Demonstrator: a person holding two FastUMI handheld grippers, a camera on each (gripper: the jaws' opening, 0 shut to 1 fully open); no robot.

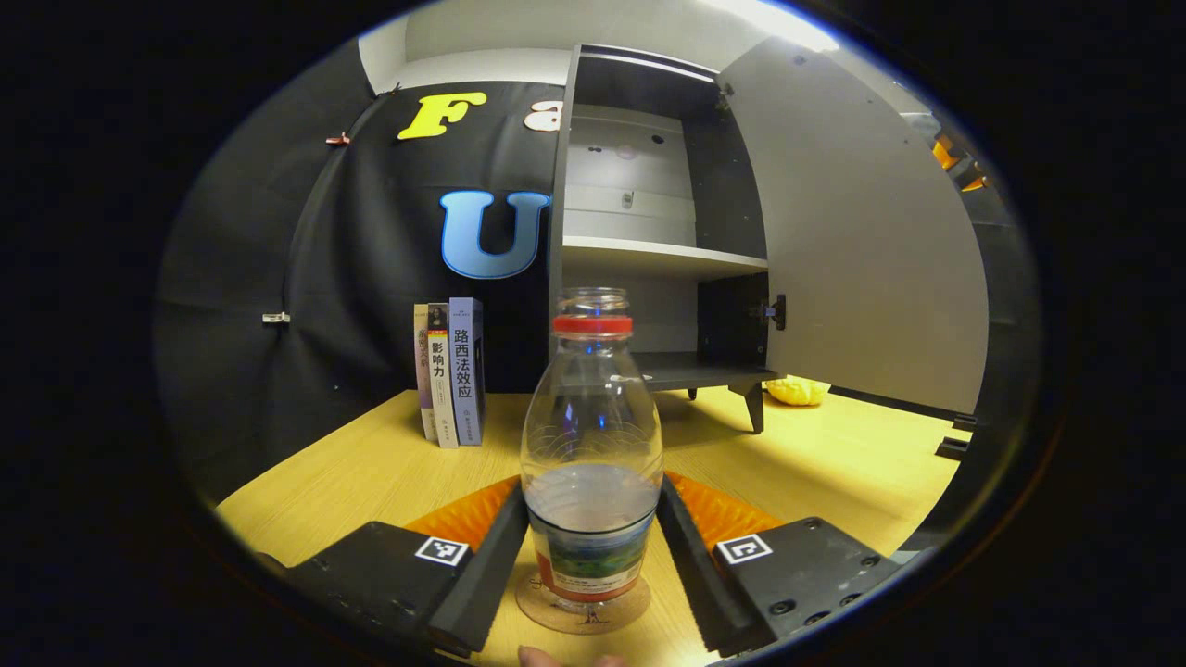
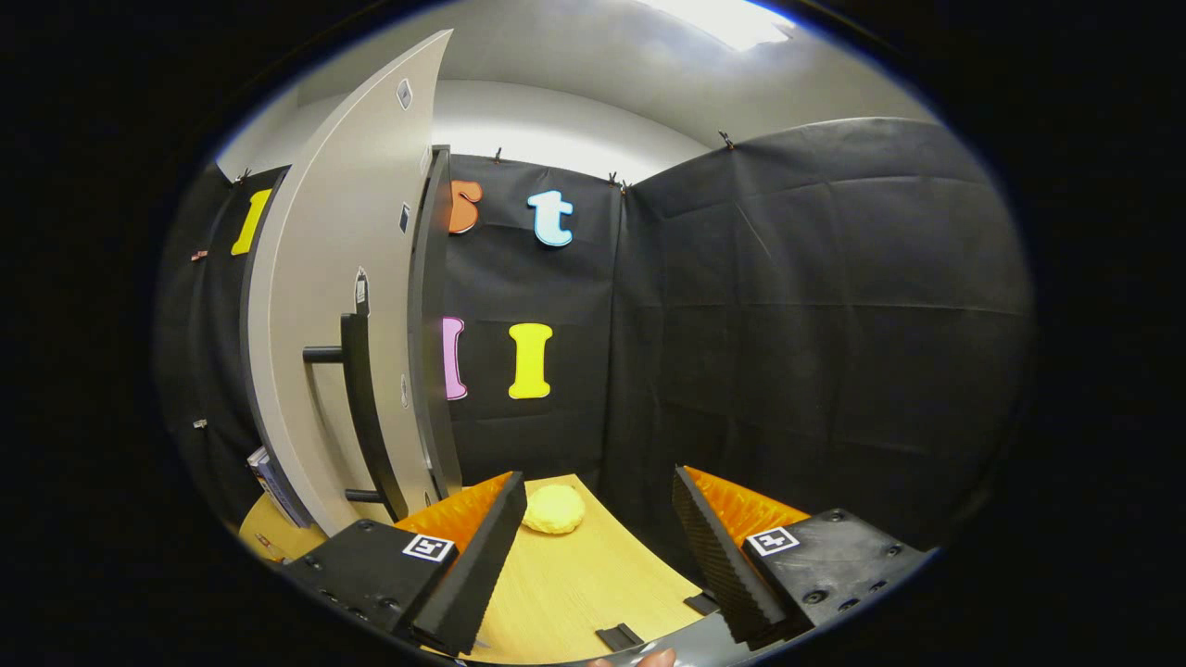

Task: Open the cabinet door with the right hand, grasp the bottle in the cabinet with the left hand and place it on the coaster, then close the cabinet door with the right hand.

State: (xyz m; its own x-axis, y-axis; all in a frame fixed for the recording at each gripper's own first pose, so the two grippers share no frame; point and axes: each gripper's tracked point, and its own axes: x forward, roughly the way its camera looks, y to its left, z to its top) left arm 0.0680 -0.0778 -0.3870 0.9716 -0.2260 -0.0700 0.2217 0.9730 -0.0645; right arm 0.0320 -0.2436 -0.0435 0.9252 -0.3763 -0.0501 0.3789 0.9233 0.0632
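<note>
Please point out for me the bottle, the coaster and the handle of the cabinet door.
bottle (image 1: 591, 435): left gripper view, on its clear body.
coaster (image 1: 542, 613): left gripper view, on its rim beside the bottle's base.
door handle (image 2: 359, 408): right gripper view, on its vertical bar.

We read 影响力 down the spine of one book (image 1: 439, 389) standing on the table, and 路西法效应 down the taller book (image 1: 466, 371) beside it. The print on the bottle's label (image 1: 589, 559) is too small for us to read.
</note>
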